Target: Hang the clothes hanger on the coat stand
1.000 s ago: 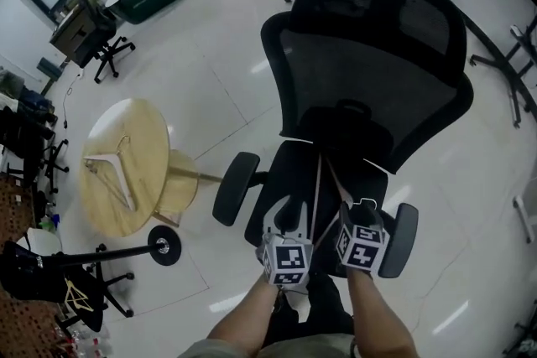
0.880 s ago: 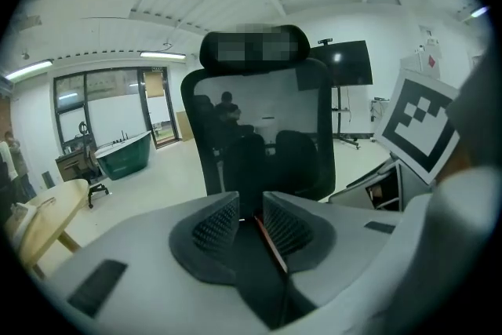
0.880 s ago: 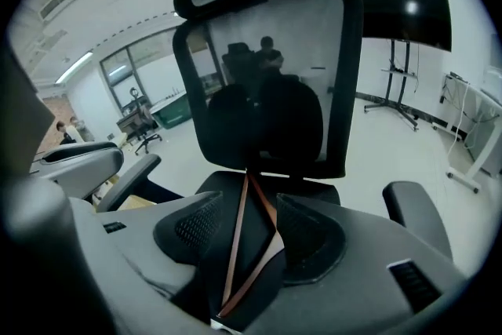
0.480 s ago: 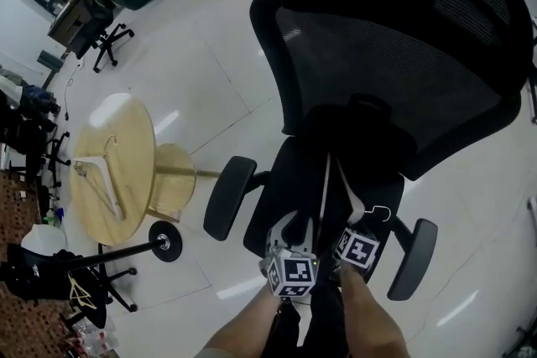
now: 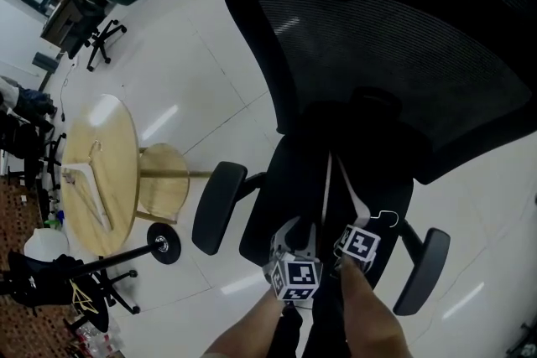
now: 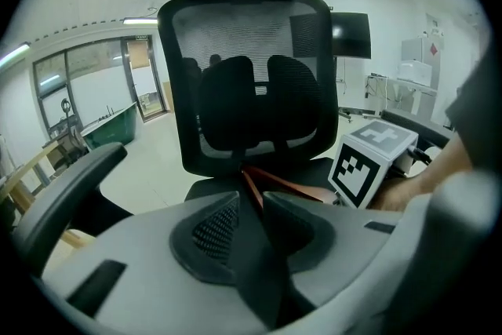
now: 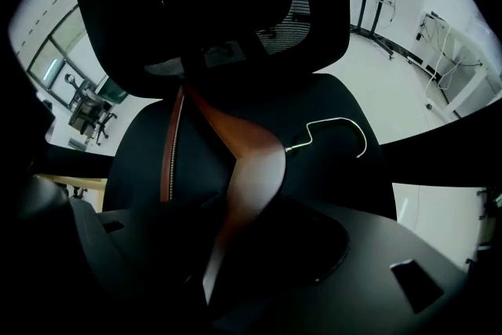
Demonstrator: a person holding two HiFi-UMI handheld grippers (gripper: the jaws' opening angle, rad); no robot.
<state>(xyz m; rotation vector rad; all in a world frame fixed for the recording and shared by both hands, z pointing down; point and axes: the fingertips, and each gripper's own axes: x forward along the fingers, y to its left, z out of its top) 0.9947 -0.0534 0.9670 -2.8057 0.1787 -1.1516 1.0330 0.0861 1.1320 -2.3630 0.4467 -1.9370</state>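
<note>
both grippers were low over the seat of a black office chair, side by side and nearly touching. the left gripper had its jaws pressed together on the thin end of the brown wooden hanger, which ran forward from it across the seat toward the backrest. the right gripper was clamped on the hanger's broad middle bend, and the wire hook stuck out to the right of that gripper, free above the seat's right edge. the right gripper's marker cube sat just right of the left gripper. ahead of both grippers the tall mesh backrest closed off the way forward. the left armrest stood left of the left gripper and the right armrest right of the right gripper, so the seat was hemmed in on three sides. beyond the left armrest lay open white floor. farther left stood a round wooden table with a pale hanger lying on it. near the table's closer edge stood the black coat stand, well apart from both grippers, its round base on the floor and a dark garment at its top.
</note>
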